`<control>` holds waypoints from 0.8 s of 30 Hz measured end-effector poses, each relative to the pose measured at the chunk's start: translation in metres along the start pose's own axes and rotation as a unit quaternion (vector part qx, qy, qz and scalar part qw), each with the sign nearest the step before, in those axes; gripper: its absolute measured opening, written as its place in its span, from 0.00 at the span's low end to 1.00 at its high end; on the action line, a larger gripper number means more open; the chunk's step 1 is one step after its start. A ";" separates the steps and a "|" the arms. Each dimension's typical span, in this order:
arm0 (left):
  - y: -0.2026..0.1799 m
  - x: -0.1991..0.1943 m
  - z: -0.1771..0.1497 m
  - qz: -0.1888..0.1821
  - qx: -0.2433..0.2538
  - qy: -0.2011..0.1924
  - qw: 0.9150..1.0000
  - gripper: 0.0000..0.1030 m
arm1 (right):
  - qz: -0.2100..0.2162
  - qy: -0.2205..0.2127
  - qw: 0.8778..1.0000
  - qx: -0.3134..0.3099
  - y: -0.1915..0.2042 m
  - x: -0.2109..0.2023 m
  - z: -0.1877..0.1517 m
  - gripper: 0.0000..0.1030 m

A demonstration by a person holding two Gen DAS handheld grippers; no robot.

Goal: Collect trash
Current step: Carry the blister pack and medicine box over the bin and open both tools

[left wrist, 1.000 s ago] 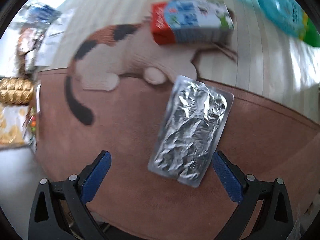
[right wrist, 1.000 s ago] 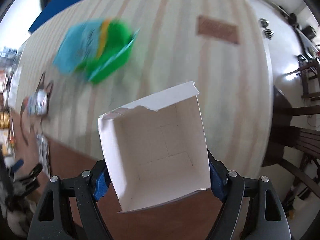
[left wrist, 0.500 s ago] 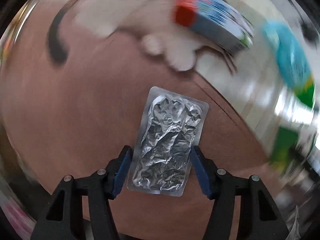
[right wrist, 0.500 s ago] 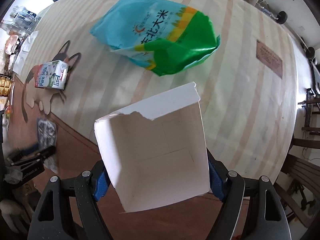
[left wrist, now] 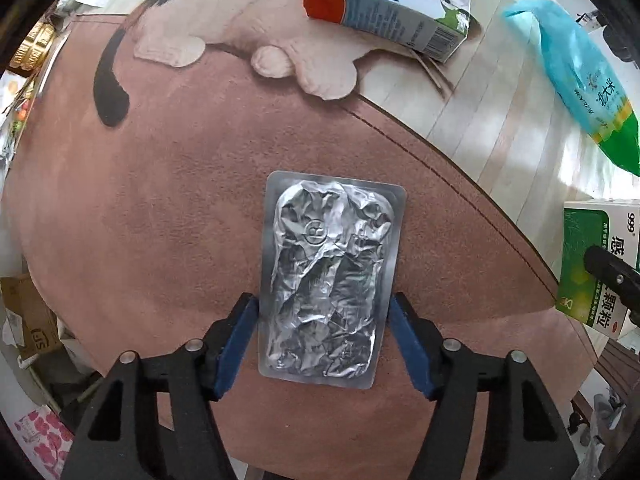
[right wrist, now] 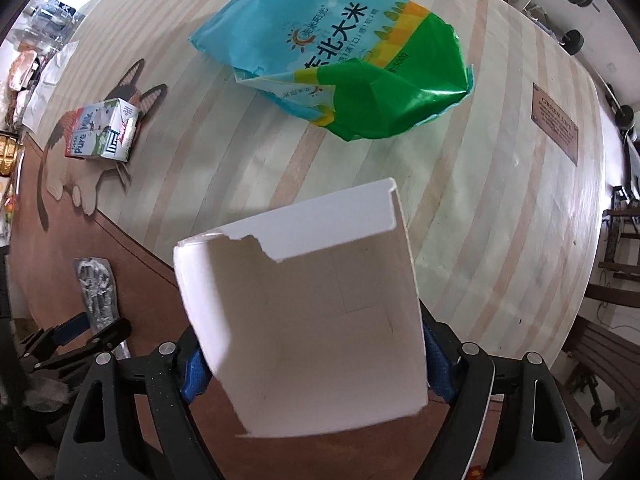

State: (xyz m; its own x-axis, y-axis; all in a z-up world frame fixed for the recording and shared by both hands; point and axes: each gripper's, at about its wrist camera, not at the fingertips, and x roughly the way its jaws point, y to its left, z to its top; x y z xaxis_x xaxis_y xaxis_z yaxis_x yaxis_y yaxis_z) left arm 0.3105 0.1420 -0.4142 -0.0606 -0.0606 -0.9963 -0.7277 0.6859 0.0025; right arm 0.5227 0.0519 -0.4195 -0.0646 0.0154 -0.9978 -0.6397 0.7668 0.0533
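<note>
Carpet, striped cream and tan with a brown border and a cat figure woven in, lies under everything I can see. On its striped part rests the biggest piece of trash, a crumpled blue and green rice bag, well apart from the rest. Next in size is the torn white box, open end toward my camera; my right gripper is clamped on its 2 side walls and holds it up over the carpet's border. A milk carton lies on its side across the cat figure. Smaller again is the crumpled foil blister pack, flat on the brown border, with my left gripper closed against its 2 long edges, blue pads touching the foil. At the right edge of my left view, the box's green and white printed face shows.
</note>
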 end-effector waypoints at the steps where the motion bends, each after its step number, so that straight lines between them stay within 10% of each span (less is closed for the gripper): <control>1: 0.000 0.000 -0.002 0.001 0.001 -0.003 1.000 0.61 | -0.002 -0.002 1.000 -0.002 0.003 0.005 0.001 0.82; 24: 0.053 -0.121 -0.125 -0.022 -0.050 -0.149 0.987 0.61 | 0.041 -0.062 0.996 -0.046 0.067 -0.047 -0.078 0.78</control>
State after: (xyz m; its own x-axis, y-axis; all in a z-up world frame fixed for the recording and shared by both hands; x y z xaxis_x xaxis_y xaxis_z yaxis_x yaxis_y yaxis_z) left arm 0.1937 0.0956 -0.2830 0.1660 0.1371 -0.9765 -0.7893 0.6121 -0.0482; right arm 0.4229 0.0522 -0.3654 -0.0288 0.1592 -0.9868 -0.7046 0.6970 0.1330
